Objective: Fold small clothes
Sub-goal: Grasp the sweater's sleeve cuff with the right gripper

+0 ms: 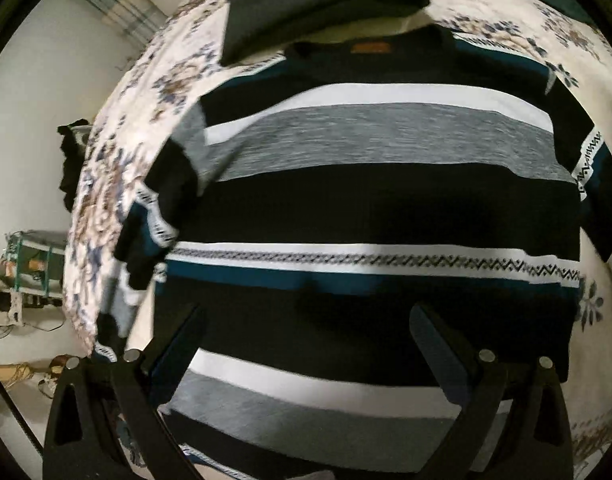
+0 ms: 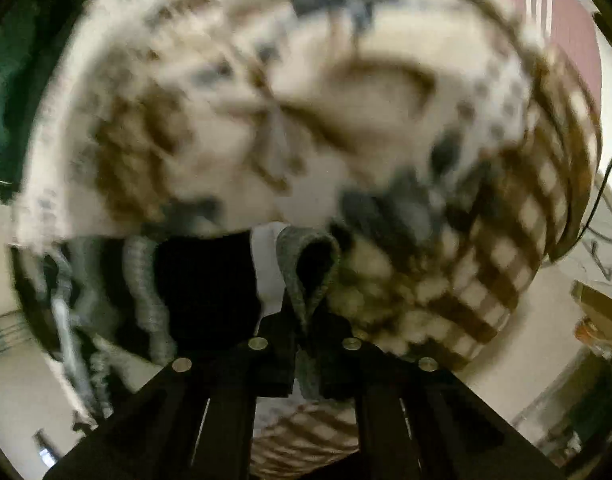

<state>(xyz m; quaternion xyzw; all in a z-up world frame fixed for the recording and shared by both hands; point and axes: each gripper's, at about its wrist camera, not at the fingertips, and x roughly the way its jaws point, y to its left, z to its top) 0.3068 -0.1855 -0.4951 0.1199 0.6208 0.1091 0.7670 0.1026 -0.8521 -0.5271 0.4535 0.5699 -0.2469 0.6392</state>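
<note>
A striped sweater, black, grey, white and teal with a zigzag band, lies spread flat on the flowered bedsheet, collar at the far end. My left gripper is open and empty, hovering over the sweater's lower part. In the blurred right wrist view, my right gripper is shut on a grey fold of the sweater, with the black and striped cloth hanging to the left.
A dark folded garment lies beyond the sweater's collar. The bed edge drops off at left, with a floor and clutter below. A brown checked cloth covers the bed at right in the right wrist view.
</note>
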